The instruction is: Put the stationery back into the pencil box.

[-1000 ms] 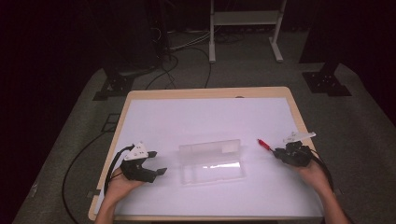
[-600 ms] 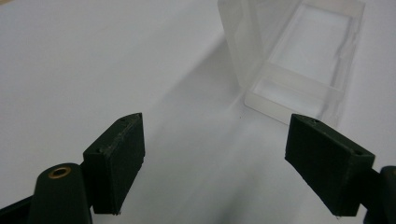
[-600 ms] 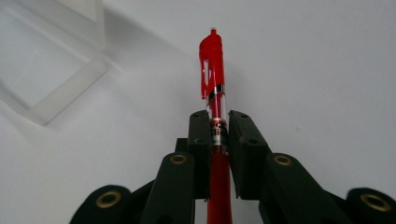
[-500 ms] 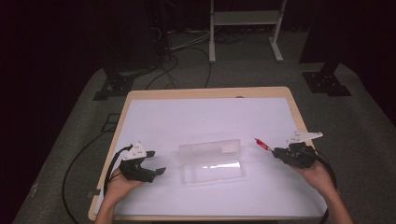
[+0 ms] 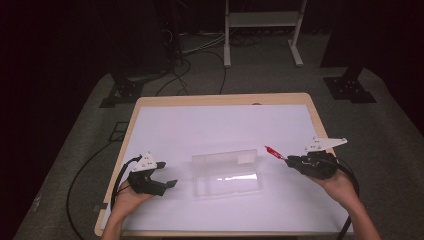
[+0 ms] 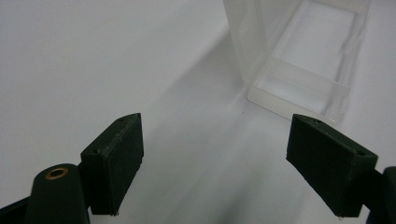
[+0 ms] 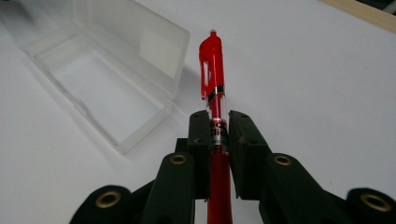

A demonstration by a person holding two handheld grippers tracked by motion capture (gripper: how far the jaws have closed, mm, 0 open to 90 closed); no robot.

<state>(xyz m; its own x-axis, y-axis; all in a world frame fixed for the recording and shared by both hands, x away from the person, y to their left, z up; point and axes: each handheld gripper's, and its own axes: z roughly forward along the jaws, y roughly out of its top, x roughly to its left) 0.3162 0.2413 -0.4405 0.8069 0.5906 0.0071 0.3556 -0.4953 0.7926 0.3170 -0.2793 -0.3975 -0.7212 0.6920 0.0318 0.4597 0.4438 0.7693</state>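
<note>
White table (image 5: 200, 125) held a clear box (image 5: 227, 172), and the right hand-held gripper (image 7: 218, 133) pinched a light, stiff, slippery red pen (image 7: 212, 70) mid-barrel, while the left hand-held gripper (image 6: 229, 158) gaped wide.

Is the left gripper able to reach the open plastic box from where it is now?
Probably yes. The left gripper has its fingers open and holds nothing, and the clear box lies just ahead of it, with bare white table between them. The right gripper, holding the red pen, stays on the box's far side.
</note>
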